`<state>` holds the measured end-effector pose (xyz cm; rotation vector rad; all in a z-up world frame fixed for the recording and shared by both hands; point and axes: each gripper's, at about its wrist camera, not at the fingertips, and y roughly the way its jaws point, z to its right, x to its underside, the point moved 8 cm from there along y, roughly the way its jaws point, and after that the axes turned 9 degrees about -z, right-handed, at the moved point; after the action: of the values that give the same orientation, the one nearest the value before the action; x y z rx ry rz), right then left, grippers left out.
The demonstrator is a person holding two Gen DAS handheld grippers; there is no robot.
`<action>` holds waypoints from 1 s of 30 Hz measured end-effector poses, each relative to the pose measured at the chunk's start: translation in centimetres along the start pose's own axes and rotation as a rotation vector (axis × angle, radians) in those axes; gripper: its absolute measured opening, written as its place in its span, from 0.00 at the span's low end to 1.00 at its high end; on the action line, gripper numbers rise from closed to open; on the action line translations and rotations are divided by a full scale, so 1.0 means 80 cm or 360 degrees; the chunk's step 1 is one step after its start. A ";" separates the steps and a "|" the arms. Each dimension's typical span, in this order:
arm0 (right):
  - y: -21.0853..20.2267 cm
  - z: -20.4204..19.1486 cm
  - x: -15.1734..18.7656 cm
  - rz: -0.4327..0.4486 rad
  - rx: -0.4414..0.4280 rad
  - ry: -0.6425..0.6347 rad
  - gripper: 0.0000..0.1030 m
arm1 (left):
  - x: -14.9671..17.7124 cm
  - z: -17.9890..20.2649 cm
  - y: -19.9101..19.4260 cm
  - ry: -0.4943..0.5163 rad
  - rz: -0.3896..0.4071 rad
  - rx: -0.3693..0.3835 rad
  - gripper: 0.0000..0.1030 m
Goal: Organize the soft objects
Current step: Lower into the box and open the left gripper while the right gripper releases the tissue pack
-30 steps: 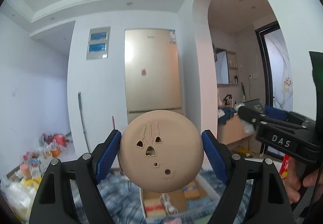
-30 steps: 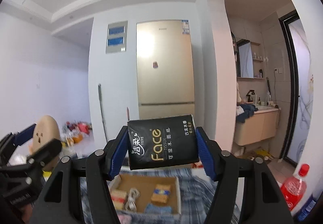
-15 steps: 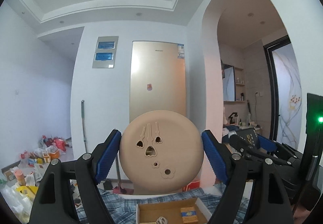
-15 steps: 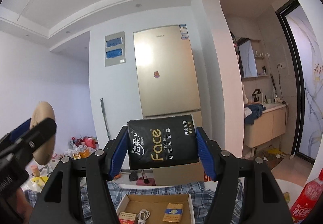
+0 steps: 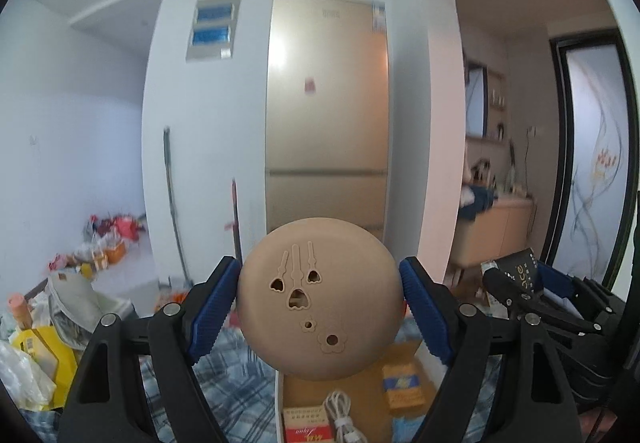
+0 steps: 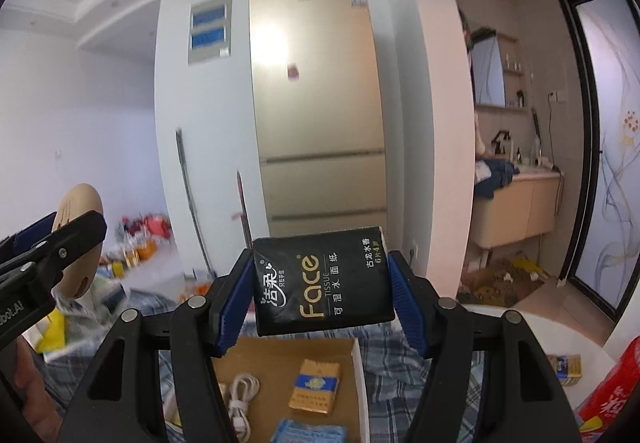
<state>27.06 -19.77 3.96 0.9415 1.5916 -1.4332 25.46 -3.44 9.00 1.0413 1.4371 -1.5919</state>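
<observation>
Blue plaid cloth (image 6: 404, 347) over desk, open cardboard box (image 6: 276, 367) on it; tall gold fridge (image 5: 326, 115) behind. Left gripper (image 5: 320, 303) jaws pinching round beige pad (image 5: 320, 303); right gripper (image 6: 322, 287) jaws pinching black tissue pack (image 6: 322, 287).

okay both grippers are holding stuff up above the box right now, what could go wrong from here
1. The round tan pad is pinched only at its side edges by the left gripper, so it might slip or pop out.
2. The tissue pack in the right gripper could land on the cable already in the cardboard box.
3. The two grippers hang close together and might bump.

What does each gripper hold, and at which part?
Left gripper: round beige pad, by its side edges. Right gripper: black tissue pack, by its short ends.
</observation>
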 end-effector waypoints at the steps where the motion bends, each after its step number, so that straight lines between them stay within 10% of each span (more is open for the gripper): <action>1: 0.010 0.000 0.007 -0.0035 0.0004 -0.0004 0.62 | 0.008 -0.002 0.014 -0.0018 -0.0066 0.0036 0.81; 16: 0.127 -0.001 0.114 -0.0605 -0.0056 -0.0054 0.62 | 0.102 -0.004 0.139 0.0100 -0.0511 -0.0068 0.81; 30: 0.141 -0.002 0.123 -0.0680 -0.0052 -0.0057 0.62 | 0.120 -0.015 0.151 0.0080 -0.0571 -0.0089 0.82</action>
<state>33.11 -18.40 -9.69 0.5708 1.8584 -1.6905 32.80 -3.52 -4.62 0.8287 1.7684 -1.7699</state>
